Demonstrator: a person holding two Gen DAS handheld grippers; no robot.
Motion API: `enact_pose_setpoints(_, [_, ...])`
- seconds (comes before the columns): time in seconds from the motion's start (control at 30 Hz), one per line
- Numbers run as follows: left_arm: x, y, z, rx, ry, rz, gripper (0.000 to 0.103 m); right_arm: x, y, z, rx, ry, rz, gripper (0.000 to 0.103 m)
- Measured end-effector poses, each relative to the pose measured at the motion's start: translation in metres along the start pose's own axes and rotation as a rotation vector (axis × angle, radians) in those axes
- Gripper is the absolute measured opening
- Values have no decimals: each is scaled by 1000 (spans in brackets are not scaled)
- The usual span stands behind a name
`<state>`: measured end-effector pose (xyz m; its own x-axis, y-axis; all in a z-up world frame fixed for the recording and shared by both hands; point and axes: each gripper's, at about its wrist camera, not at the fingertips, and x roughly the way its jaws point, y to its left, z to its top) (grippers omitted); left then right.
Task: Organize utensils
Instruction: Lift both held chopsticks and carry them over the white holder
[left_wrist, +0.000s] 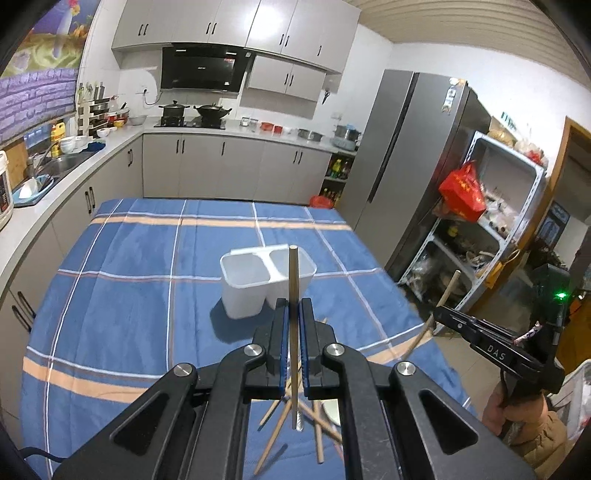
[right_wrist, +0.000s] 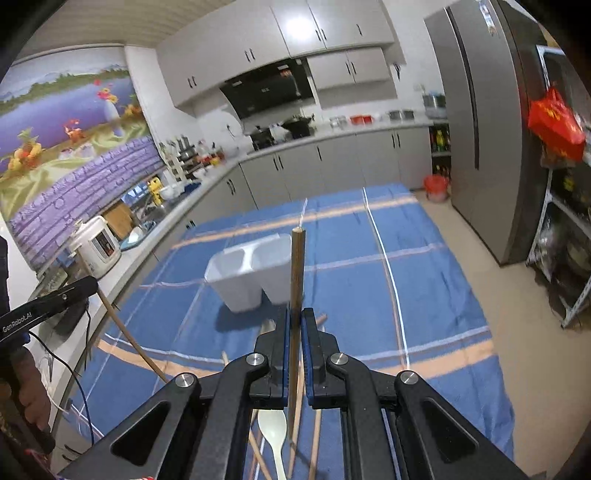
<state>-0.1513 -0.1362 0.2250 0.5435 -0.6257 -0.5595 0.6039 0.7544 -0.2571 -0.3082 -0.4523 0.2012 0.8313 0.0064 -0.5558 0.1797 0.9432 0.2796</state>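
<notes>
The left claw (left_wrist: 294, 314) is clamped on an upright chopstick (left_wrist: 294, 295). The right claw (right_wrist: 294, 325) is likewise closed on a second chopstick (right_wrist: 296, 280). Beyond both, a white two-compartment holder (left_wrist: 255, 284) stands on the blue plaid counter (left_wrist: 147, 295). Loose chopsticks (left_wrist: 321, 432) and a pale spoon (right_wrist: 273, 439) lie near, under the claws.

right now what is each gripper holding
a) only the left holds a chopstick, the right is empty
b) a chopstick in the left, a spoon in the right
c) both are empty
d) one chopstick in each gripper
d: the left gripper is shut on a chopstick, and the right gripper is shut on a second chopstick; the white spoon lies on the table below.
</notes>
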Motion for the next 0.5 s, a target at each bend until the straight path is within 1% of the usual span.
enact_pose_setpoints(0.13, [-3, 0, 24, 1, -36, -7, 5, -1, 5, 29, -22, -45, 8, 6])
enact_pose_setpoints(0.27, [-1, 0, 55, 21, -86, 13, 5, -1, 15, 63, -42, -101, 29, 6])
enact_pose_setpoints(0.4, [10, 3, 91, 33, -127, 44, 5, 10, 27, 98, -66, -157, 35, 6])
enact_pose_setpoints(0.5, [24, 6, 116, 46, -158, 66, 5, 29, 35, 126, -65, -189, 37, 6])
